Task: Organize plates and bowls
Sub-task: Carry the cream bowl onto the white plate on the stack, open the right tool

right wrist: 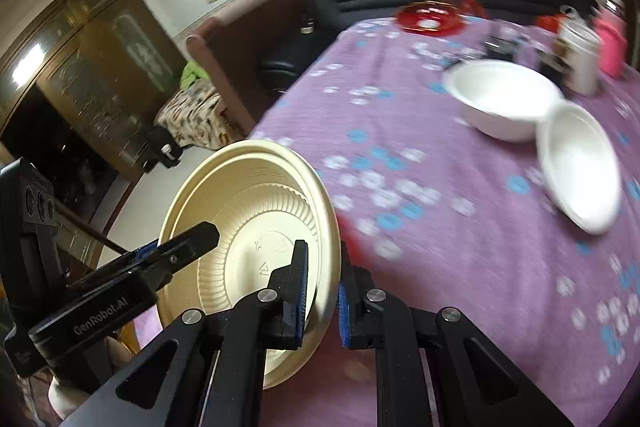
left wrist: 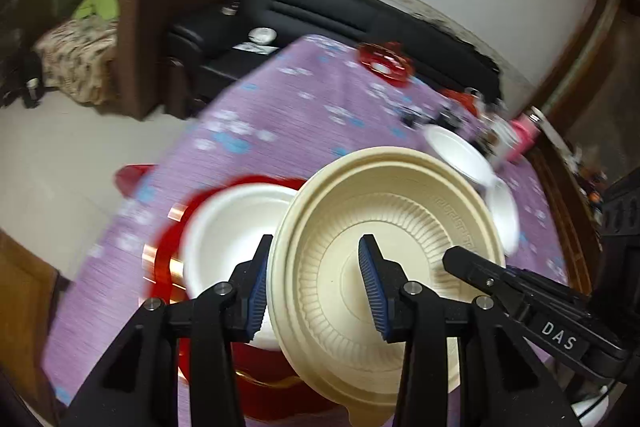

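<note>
Purple-clothed bench [right wrist: 460,247] below: left gripper [left wrist: 316,287] and right gripper [right wrist: 322,291] each clamp the cream plate's [left wrist: 384,239] rim, plate tilted on edge.

Left wrist view: close above the cream bowl [left wrist: 384,267], angled down (steeply). Right wrist view: beside that bowl [right wrist: 256,239]; both face the sofa [left wrist: 320,11] beyond it.

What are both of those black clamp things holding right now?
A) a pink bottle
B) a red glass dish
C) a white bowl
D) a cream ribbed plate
D: the left gripper and the right gripper each pinch the rim of the cream ribbed plate, lifted above the purple tablecloth.
</note>
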`<state>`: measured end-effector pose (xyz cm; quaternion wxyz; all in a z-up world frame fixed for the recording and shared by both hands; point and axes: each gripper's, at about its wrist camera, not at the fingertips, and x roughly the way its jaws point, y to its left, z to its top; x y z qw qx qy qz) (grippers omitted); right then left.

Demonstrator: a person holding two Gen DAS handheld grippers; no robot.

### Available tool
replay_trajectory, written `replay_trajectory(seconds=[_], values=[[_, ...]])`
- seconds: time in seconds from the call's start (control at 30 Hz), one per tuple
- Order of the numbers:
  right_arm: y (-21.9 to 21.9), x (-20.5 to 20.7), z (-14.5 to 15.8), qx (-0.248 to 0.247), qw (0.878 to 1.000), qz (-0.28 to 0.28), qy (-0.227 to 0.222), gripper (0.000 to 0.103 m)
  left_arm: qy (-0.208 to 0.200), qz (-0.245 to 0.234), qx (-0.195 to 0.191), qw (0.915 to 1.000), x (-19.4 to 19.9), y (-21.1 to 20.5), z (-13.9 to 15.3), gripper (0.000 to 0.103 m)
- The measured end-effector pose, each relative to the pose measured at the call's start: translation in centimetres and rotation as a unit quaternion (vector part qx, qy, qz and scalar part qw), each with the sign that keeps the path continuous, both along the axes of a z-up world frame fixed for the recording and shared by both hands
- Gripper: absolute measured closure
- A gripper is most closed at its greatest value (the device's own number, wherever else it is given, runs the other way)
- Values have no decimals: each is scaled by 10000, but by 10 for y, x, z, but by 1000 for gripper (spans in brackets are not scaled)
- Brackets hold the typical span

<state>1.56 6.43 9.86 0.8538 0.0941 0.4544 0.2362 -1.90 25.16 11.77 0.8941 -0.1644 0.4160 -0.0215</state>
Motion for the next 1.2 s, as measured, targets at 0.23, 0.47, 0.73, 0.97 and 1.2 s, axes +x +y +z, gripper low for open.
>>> replay_trajectory(seconds=[0.23, 0.47, 0.73, 0.97, 1.2], values=[[67, 24, -11, -360, 9988, 316, 100, 89, 404, 400, -4, 9984, 19, 46, -29, 63], [79, 35, -33, -616, 9972, 285, 307, 89, 589, 371, 35, 9976, 27, 50, -44, 63], [75, 41, -45, -634, 9973, 196, 327, 87, 430, 499, 205, 9976, 22, 50, -37, 46], [66, 44, -47, -462, 9988, 14, 177, 43, 263, 672, 2, 9974, 7, 61, -30, 46], [46, 41, -35, -55, 9997, -226, -46, 41, -162, 783, -331, 9962, -21, 65, -11, 34]])
